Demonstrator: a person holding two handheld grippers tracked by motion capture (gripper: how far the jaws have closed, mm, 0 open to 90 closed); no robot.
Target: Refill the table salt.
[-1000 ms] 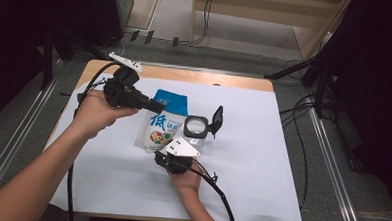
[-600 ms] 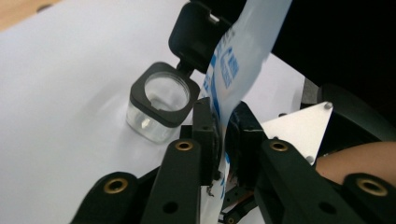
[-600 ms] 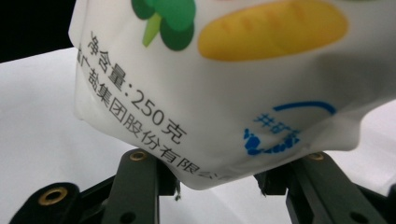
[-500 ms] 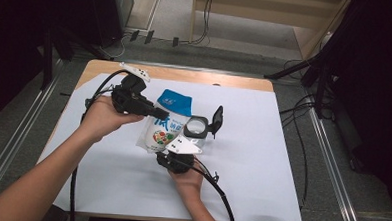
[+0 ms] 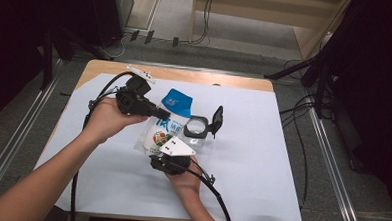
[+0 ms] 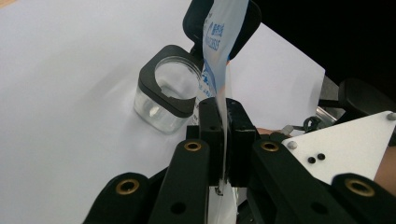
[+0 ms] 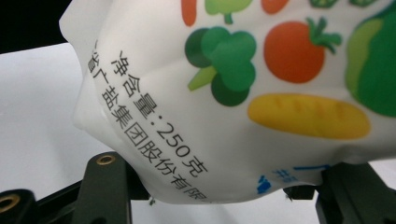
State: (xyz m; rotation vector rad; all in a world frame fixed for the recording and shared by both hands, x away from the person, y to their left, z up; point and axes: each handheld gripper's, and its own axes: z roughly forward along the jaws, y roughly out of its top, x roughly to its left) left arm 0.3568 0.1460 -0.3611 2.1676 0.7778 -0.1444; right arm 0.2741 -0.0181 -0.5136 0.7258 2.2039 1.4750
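A white bag (image 5: 159, 134) with a blue top and printed vegetables stands tilted in the middle of the white sheet. My left gripper (image 5: 163, 114) comes in from the left and is shut on the bag's side edge (image 6: 223, 116). My right gripper (image 5: 169, 162), under its grey plate (image 5: 177, 147), holds the bag's bottom end. In the right gripper view the bag (image 7: 243, 93) bulges between the pads of my right gripper (image 7: 219, 192). A clear square jar (image 5: 195, 128) with a black rim stands just right of the bag, its hinged lid (image 5: 216, 119) flipped up. The jar (image 6: 166, 95) is apart from both grippers.
A white sheet (image 5: 262, 158) covers most of the wooden table (image 5: 185, 74). Cables trail from both grippers towards the near edge. Metal rails and dark stands flank the table on the floor. The right gripper's plate (image 6: 348, 149) shows to the right in the left gripper view.
My left hand and gripper have moved a little to the right, onto the bag's side edge. The bag has shifted slightly right and stands more upright. The right gripper has barely moved.
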